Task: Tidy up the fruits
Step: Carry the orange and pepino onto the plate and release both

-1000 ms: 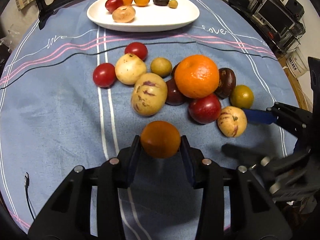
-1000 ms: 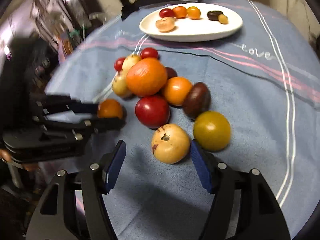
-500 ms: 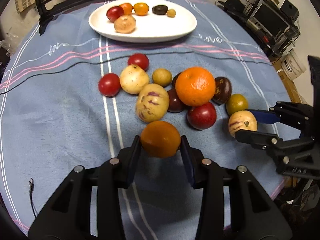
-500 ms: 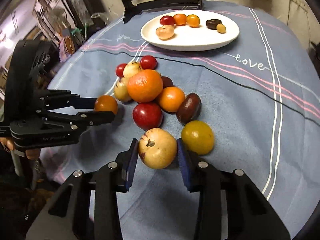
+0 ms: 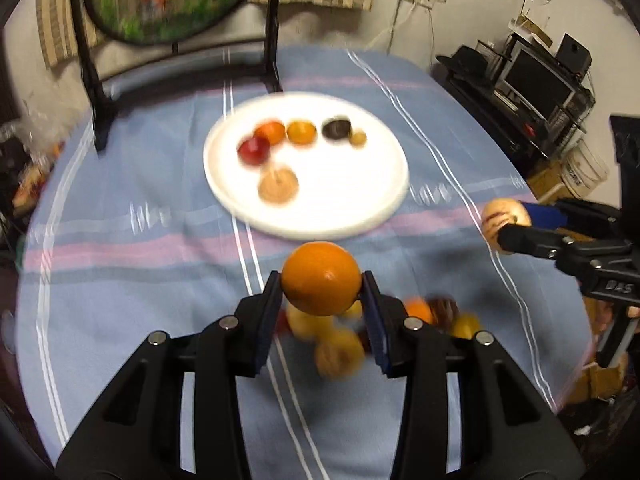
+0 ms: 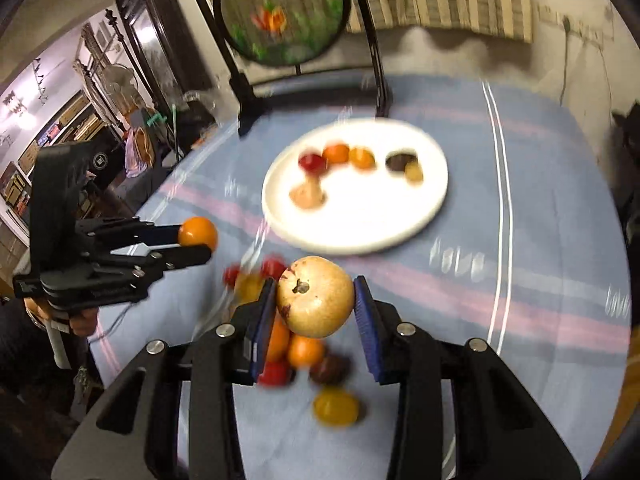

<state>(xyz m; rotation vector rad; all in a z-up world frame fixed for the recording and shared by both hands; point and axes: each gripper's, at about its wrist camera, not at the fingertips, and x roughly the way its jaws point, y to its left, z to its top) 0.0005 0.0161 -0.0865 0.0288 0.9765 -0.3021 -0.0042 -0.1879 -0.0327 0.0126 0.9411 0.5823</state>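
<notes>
Nearest the left wrist camera, the left gripper [image 5: 322, 278] has its two black fingers [image 5: 262, 320] with blue pads pinching a round, smooth orange fruit [image 5: 321, 278] across its middle, so the fruit sits held clear above the bench [image 5: 132, 280] rather than resting on it. The right gripper [image 6: 315, 298] is likewise clamped on a pale tan, roundish fruit with purple streaks [image 6: 315, 297], its pads pressing the two flanks. That fruit's dark stem pit faces up and toward the camera, tilted a little to the left, so its stem axis runs roughly across the line of the fingers; it is too nearly round to show a clear long axis, and the orange fruit shows none at all. Gripping at the widest part seems a sound choice, since a round skin could otherwise squirt out of the pads. Below and behind both held fruits, a blurred heap of loose red, orange, dark and yellow fruits [image 6: 304, 354] lies on the blue striped cloth covering the bench, with one yellow-green fruit [image 6: 336, 406] a little apart. Farther on sits the round white plate [image 5: 372, 208], already carrying a curved row of small fruits and one tan one. Both loads look bound for it. Beyond stands a black-framed round screen [image 5: 172, 0].
</notes>
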